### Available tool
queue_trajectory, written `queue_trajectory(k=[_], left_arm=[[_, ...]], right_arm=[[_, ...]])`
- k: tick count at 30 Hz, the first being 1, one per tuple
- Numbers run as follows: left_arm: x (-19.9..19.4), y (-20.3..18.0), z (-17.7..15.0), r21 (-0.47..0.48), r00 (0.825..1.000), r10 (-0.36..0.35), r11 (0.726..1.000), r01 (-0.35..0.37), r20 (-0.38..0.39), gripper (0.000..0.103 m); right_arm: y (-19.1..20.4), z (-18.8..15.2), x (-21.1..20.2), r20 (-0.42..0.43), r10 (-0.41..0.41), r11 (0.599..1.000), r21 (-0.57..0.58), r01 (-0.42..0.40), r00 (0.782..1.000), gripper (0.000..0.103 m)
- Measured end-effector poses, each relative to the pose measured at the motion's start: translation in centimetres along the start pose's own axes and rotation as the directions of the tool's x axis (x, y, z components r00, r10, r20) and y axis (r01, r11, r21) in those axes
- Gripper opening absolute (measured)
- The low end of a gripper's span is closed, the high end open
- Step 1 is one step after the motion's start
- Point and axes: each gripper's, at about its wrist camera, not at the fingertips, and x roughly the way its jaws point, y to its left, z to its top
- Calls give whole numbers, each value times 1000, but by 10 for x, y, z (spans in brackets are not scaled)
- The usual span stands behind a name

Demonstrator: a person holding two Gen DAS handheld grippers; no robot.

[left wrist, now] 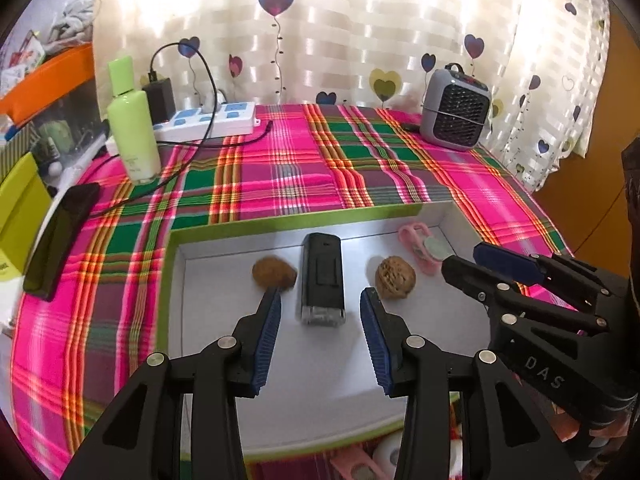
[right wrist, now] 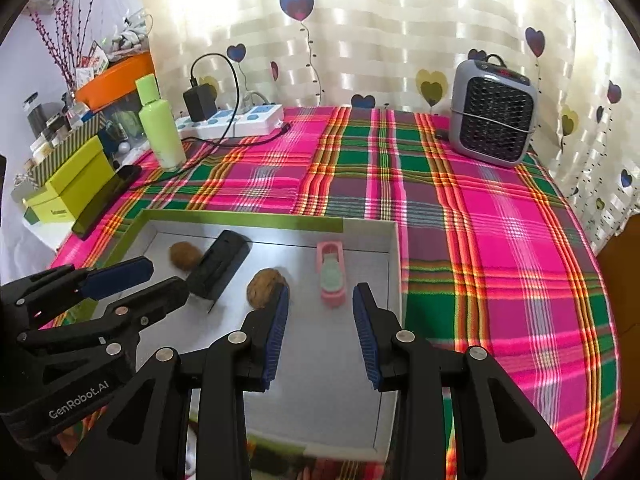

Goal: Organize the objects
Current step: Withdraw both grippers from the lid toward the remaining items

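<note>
A shallow white box with a green rim [left wrist: 256, 222] [right wrist: 240, 218] lies on the plaid cloth. Inside lie a black rectangular device [left wrist: 323, 278] [right wrist: 218, 266], two walnuts [left wrist: 275, 273] [left wrist: 395, 277] [right wrist: 185, 255] [right wrist: 266, 282] and a pink clip holder [left wrist: 420, 246] [right wrist: 331, 276]. My left gripper [left wrist: 320, 300] is open and empty, just above the black device's near end. My right gripper [right wrist: 320, 294] is open and empty, hovering over the pink holder's near end, beside the right walnut. Each gripper shows in the other's view [left wrist: 468, 258] [right wrist: 160, 276].
At the back stand a grey fan heater [left wrist: 456, 116] [right wrist: 494, 114], a white power strip with a black charger and cable [left wrist: 208, 120] [right wrist: 232, 120] and a green bottle [left wrist: 134, 128] [right wrist: 160, 128]. A black phone [left wrist: 60, 240] [right wrist: 106, 202] and green boxes [right wrist: 66, 188] sit left.
</note>
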Motion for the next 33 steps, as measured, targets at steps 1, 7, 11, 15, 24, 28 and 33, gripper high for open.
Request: queue_trajectory(k=[1,7,11,15,24,28,33], left_arm=[[-2,1,-1,-5,1000,-6,1000,6,2,40],[-17,2,-11,-23,1000,-8,1000,8,17,40],[-27,2,-20,-27,1000,-13,1000,13,27,40],[-37,2,-28,-28,999,-1,1000,2,44,40],[-55,1,-45,-27,998,-16,999,18,63,40],[-61,0,-54,-15,997,5,1000,-4,77,40],[-66,0,-69,5,996,32,999,-33,79,40]], right_arm=[[1,-1,-4,7,4,1000,3,-4,1000,35],[9,-12,-20,30,4,1000,0,-4,1000,35],[14,-19,-29,43,8,1000,-1,-8,999,35],[18,-27,-39,59,13,1000,-2,-13,998,35],[26,-46,-56,84,-3,1000,-10,4,996,35],[29,-54,-61,94,-6,1000,-11,8,996,35],[32,-65,-69,102,-6,1000,-24,8,995,35]])
